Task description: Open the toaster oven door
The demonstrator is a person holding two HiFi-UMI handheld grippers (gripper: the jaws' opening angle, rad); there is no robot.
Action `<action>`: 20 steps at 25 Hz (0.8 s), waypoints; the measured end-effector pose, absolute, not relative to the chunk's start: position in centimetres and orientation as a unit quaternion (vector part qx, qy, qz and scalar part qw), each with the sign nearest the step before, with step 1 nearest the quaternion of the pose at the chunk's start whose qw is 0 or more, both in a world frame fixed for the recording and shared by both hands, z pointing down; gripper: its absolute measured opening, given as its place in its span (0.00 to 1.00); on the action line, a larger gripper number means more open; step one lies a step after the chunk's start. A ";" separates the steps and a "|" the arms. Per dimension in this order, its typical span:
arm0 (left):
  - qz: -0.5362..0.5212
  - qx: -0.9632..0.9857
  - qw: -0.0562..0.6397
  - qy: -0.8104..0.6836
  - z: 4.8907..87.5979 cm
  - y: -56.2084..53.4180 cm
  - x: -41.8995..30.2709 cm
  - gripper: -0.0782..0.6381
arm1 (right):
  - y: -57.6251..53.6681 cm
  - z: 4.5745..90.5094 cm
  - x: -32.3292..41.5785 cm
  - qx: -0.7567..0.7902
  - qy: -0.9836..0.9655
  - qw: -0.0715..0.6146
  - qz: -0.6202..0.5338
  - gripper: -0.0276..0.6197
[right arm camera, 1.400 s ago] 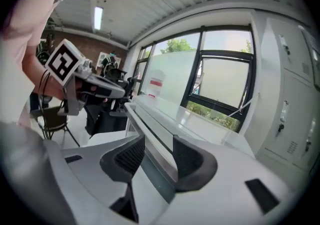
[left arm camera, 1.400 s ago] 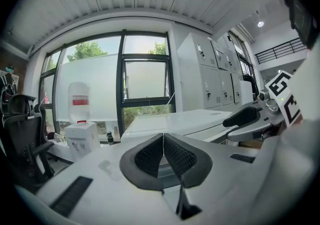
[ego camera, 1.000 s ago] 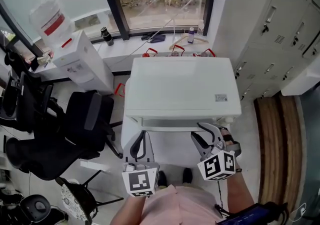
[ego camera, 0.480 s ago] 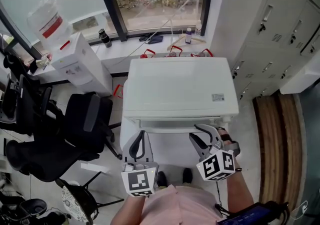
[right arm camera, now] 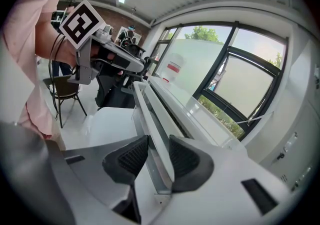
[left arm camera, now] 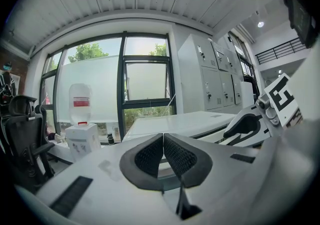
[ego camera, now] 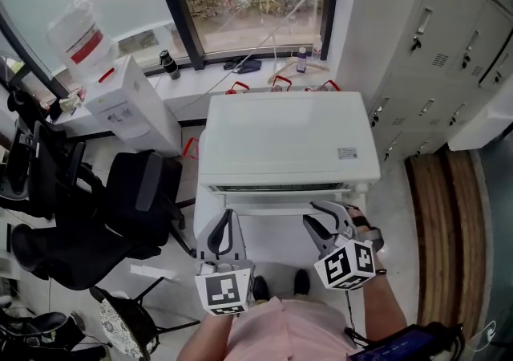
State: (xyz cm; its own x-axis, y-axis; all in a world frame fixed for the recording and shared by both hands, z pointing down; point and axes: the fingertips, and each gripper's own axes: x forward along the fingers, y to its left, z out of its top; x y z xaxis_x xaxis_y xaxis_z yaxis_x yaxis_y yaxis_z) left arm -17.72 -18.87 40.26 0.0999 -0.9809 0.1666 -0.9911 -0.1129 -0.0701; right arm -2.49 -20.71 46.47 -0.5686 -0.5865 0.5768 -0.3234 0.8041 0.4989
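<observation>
Change: we see a dark gap [ego camera: 276, 188] along the door top of the toaster oven [ego camera: 284, 135], not there before | Views: right gripper view shows the right tool [right arm camera: 159, 156] pinching the door handle [right arm camera: 152, 129]; left gripper view shows the left tool [left arm camera: 163, 151] pressed together, empty | Oven: white, on the white surface [ego camera: 272, 247], before the window [ego camera: 256, 6].

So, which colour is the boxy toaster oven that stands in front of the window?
White all over. The boxy toaster oven shows best in the head view.
</observation>
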 end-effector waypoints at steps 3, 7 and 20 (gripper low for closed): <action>0.086 0.741 0.028 -0.666 40.1 -18.5 -17.8 0.13 | -20.4 46.5 -2.6 0.261 -0.868 0.385 -0.172 0.24; 0.085 0.740 0.028 -0.667 40.0 -18.0 -17.8 0.13 | -19.9 46.6 -2.4 0.258 -0.868 0.387 -0.171 0.24; 0.085 0.740 0.024 -0.667 39.8 -16.7 -17.3 0.13 | -17.7 47.4 -2.3 0.243 -0.869 0.398 -0.167 0.22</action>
State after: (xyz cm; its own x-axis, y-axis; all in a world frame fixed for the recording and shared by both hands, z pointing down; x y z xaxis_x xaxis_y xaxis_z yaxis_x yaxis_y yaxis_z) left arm -17.35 -16.66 39.76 0.0967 -0.9828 0.1576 -0.9909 -0.1100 -0.0777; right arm -2.27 -17.73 47.43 -0.5661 -0.5548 0.6097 -0.2890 0.8262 0.4835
